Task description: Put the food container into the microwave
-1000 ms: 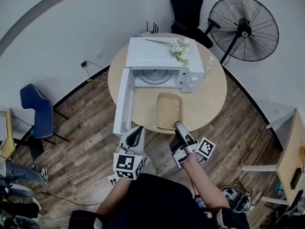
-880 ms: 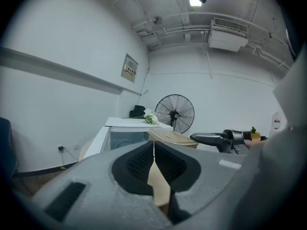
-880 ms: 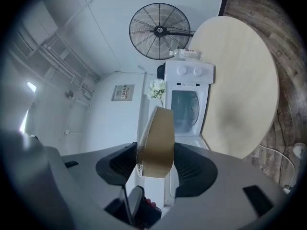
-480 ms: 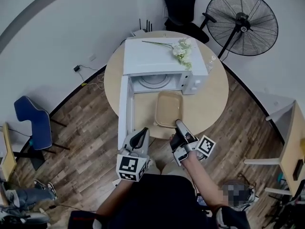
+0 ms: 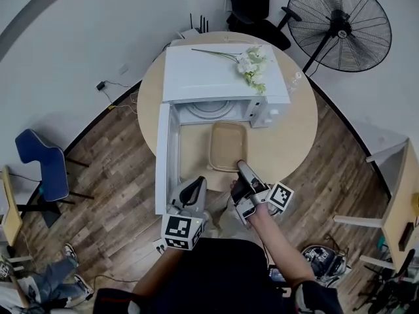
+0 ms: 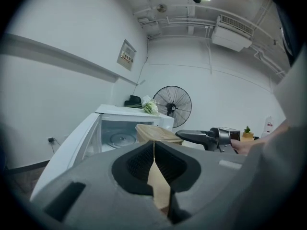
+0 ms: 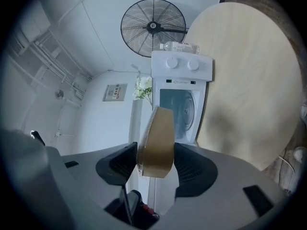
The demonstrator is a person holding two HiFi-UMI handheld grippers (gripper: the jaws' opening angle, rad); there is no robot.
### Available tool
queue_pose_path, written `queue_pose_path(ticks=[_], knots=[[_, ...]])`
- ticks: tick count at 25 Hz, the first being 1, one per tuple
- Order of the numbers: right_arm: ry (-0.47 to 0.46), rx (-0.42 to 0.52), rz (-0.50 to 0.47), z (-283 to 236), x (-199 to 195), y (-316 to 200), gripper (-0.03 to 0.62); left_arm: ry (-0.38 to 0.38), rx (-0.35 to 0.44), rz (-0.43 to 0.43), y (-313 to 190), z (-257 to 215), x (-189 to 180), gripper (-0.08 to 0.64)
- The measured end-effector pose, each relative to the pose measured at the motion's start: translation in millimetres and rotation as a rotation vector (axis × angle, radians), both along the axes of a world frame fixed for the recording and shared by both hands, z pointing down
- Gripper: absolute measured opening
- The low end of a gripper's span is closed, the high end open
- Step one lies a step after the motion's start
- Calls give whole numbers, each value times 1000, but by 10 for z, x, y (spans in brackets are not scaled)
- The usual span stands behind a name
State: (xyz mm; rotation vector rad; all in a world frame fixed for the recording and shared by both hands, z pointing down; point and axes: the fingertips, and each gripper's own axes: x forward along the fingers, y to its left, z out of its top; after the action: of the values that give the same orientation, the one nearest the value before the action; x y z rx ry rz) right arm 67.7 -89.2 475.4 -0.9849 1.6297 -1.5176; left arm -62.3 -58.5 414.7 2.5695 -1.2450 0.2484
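Tan and thin-walled, the food container [image 5: 228,144] looks light and a little flexible, so I judge that a one-sided hold will let its far end sag or twist. The right gripper [image 5: 242,172] has its jaws closed on the container's near short end, pinching the wall and rim between the pads; that end is the sensible grip, since the long sides will face the cavity walls. The left gripper [image 5: 196,183] hangs just off the near edge of the worktop [image 5: 288,136], jaws together on nothing.

The container sits over the worktop directly in front of the microwave [image 5: 222,74], its far end close to the opening; whether it rests on the wood or is lifted, I cannot tell. The door [image 5: 163,156] stands swung fully out along the container's left, so room on that side is narrow, while the right side is bare wood. Beyond, the turntable [image 5: 213,108] lies empty. The cavity seems only slightly wider than the container, so a straight, level push looks safest. Flowers [image 5: 249,64] lie on the microwave's top, clear of the path.
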Motion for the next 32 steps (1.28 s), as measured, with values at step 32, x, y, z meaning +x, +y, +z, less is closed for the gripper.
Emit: queue_pose_path(ticks=[32], knots=[[85, -57, -160, 1160, 35, -1341, 230, -90, -159, -78, -401, 1064, 236, 23]])
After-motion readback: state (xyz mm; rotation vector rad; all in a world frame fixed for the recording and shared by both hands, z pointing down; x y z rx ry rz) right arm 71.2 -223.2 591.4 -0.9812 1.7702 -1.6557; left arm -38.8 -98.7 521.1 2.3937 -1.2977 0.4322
